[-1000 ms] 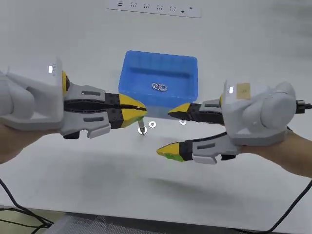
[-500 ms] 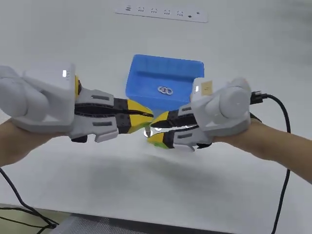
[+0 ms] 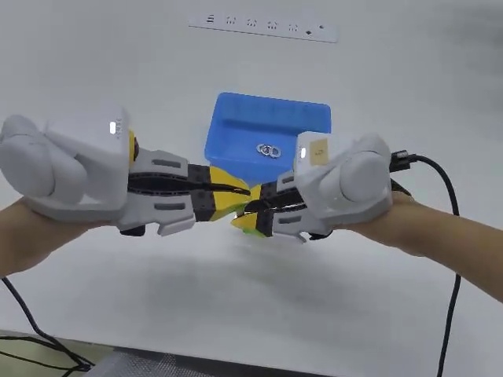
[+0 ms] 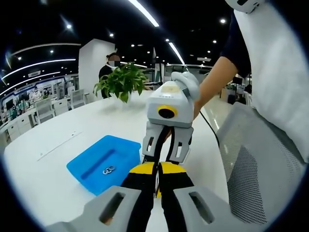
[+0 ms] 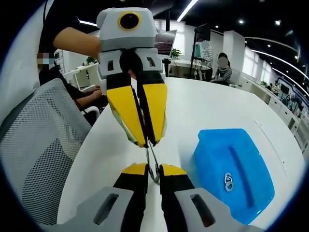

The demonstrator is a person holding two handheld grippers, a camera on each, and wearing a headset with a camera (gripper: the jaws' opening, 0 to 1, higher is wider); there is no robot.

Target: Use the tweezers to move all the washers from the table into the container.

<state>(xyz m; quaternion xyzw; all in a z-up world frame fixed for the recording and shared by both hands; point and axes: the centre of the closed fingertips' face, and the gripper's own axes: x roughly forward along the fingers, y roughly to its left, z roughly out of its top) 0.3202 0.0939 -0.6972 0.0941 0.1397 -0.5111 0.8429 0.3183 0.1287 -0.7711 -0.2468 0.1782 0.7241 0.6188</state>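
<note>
Gripping the tweezers (image 5: 152, 159) from both ends, just on the near side of the blue container (image 3: 236, 126).
Holds one end of the tweezers clenched in the left tongs (image 5: 147, 143), the other end pinched in the right tongs (image 5: 154, 170), tips meeting above the white counter (image 3: 236, 298). With a small cluster of washers (image 3: 269, 149) lying in the middle of the container, beyond the tongs.
</note>
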